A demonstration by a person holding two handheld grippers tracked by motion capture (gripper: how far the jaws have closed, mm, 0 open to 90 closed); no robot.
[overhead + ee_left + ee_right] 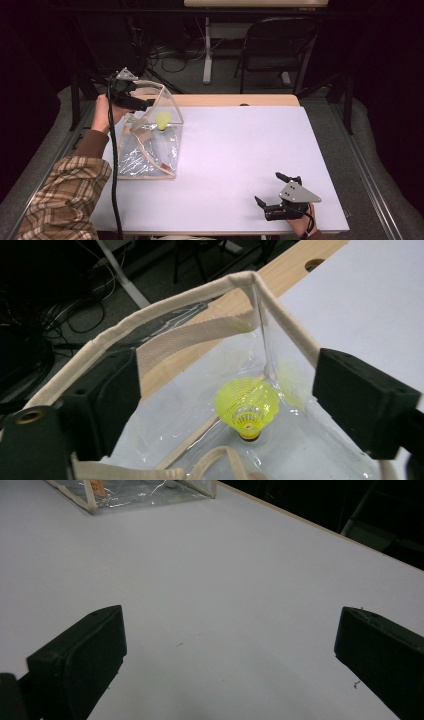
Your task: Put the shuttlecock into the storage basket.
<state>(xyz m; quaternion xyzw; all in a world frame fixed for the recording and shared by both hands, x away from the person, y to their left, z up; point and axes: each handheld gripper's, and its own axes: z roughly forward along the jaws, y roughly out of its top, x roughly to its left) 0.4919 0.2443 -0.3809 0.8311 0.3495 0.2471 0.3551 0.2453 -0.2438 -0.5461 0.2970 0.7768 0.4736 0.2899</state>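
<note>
Two grippers and one bag were logged, view by view.

High view: my left gripper hung at ten o'clock on the white table, over the mouth of a clear bag with cream trim. A yellow shuttlecock sat inside the bag. My right gripper rested at five o'clock, well apart from the bag.

Left gripper view: my jaws stood spread, nothing between them, straddling the bag's rim. The shuttlecock lay on the bag's floor at six o'clock, cork down and free of my pads. A webbing handle crossed at eleven o'clock.

Right gripper view: my jaws stood wide over bare table, the bag's corner at twelve o'clock.

Risk, as I judged it: a jaw snagging the rim or handle on withdrawal could tip the soft bag and spill the shuttlecock.
</note>
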